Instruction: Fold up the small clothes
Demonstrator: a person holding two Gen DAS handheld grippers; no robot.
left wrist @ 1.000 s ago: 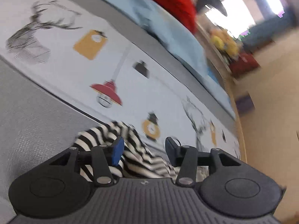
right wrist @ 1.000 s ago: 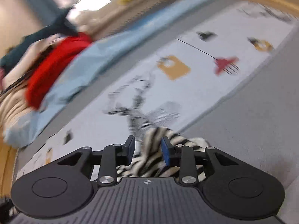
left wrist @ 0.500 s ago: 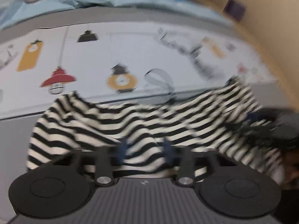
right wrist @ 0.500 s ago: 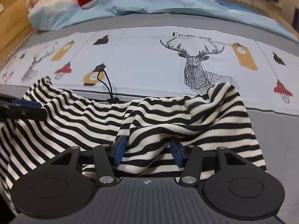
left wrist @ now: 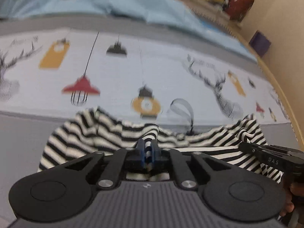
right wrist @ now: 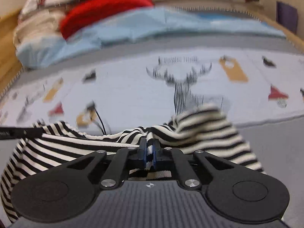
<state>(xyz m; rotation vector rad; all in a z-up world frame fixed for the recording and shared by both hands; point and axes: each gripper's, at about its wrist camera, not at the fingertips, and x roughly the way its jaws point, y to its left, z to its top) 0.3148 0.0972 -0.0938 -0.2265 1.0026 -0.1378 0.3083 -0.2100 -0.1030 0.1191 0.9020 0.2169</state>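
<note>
Your left gripper [left wrist: 147, 152] and right gripper [right wrist: 149, 153] each pinch the striped garment [left wrist: 106, 133]; beyond lie the printed sheet [left wrist: 152, 70], a blue blanket [right wrist: 133, 28] and red cloth [right wrist: 102, 9].

2 low wrist views, shared striped garment [left wrist: 106, 133] ahead

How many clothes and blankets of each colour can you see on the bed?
Black-and-white striped: 1, the striped garment, pinched by the left gripper and the right gripper.
Red: 1, the red cloth.
Light blue: 1, the blue blanket.
Cream: 1, the cream pile.
Total: 4
</note>
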